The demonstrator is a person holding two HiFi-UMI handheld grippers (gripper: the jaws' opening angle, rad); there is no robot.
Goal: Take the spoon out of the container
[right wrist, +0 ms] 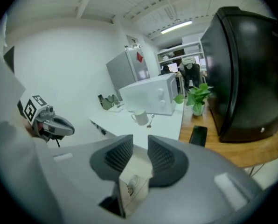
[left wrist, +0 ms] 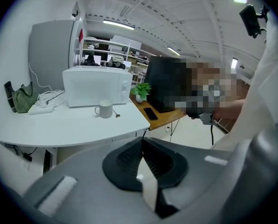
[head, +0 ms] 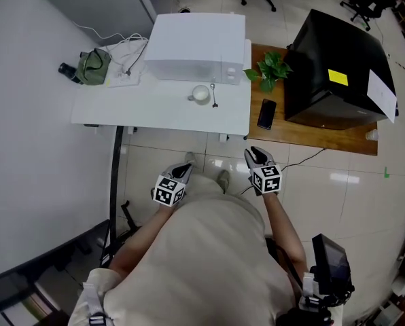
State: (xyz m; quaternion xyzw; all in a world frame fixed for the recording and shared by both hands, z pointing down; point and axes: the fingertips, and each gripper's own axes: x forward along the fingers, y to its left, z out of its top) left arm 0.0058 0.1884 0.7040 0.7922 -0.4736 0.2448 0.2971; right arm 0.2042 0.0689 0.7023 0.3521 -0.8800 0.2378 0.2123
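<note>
well ahead of both claws, the thin grey metal spoon (head: 214, 95) lies on the white table (head: 155, 112) just right of the white ceramic mug (head: 201, 95), probably light, stiff and slippery, best pinched mid-handle; the left gripper (head: 186, 170) is empty and closed, the right gripper (head: 257, 155) empty and narrowly parted.

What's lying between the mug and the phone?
A spoon, flat on the white table right beside the mug; the phone lies farther right. Head view.
</note>
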